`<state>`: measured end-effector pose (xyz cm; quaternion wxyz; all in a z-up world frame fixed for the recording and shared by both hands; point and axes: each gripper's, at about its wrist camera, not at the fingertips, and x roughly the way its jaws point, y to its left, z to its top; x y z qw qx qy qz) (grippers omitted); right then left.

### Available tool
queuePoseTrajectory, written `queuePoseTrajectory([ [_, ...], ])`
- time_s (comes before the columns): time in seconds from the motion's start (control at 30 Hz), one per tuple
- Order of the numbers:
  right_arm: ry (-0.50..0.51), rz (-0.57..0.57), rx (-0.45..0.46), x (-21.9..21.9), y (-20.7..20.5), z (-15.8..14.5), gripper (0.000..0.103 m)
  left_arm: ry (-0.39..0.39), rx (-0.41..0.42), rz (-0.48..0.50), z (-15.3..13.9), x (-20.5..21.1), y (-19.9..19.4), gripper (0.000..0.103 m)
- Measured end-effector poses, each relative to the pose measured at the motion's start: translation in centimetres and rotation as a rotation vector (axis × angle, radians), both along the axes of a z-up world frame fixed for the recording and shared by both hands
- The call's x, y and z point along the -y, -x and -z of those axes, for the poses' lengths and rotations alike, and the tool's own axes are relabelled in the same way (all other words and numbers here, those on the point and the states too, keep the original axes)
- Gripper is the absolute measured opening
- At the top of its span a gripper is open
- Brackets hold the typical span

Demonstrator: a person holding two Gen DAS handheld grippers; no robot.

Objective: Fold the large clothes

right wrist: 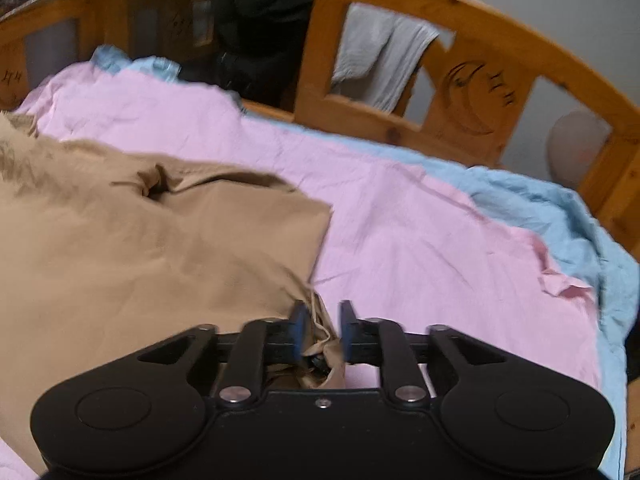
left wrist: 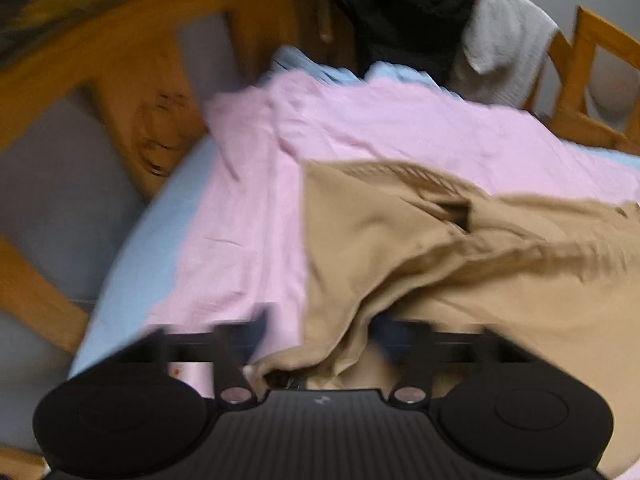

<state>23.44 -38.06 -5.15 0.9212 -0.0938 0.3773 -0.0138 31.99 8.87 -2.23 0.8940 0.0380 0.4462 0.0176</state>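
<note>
At the near edge of the bed, left tool (left wrist: 316,344) fingers stand wide apart, a fold of the tan garment (left wrist: 440,272) draped between them, pads not pressing it. Right tool (right wrist: 323,330) fingers partly apart; a bunched corner of the tan garment (right wrist: 140,248) with a drawstring sits in the gap, seemingly loose, though blur makes contact hard to judge. The garment lies rumpled across the pink sheet (right wrist: 400,208), ribbed hem toward the far side in the left view. Blue sheet (right wrist: 540,200) shows under the pink one at its edges. Beyond: wooden bed frame (right wrist: 480,80) with a carved moon, a grey-white cloth (right wrist: 384,56) hung through it, dark clothing (right wrist: 264,20) piled at the corner.
</note>
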Motion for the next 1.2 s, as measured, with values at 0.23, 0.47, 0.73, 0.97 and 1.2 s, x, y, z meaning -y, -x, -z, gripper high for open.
queuePoseTrajectory([
  [0.23, -0.014, -0.025, 0.196, -2.9, 4.0, -2.7, 0.064, 0.064, 0.043, -0.056, -1.5, -0.6, 3.2, 0.089],
  [0.47, -0.117, -0.187, 0.212, -11.4, 4.4, -1.6, 0.079, -0.045, -0.024, -0.116, 1.4, 0.6, 4.3, 0.090],
  [0.73, -0.079, -0.248, 0.125, -15.5, 3.6, 3.4, 0.081, 0.178, -0.095, -0.247, 4.5, -4.2, 4.9, 0.101],
  [0.97, -0.172, -0.223, 0.132, -11.8, 5.4, 0.8, 0.086, 0.334, -0.018, -0.271, 2.6, -7.8, 8.2, 0.097],
  [1.2, -0.400, -0.008, 0.129, -4.9, 14.0, -2.7, 0.102, 0.497, 0.106, -0.234, 0.8, -7.7, 15.4, 0.102],
])
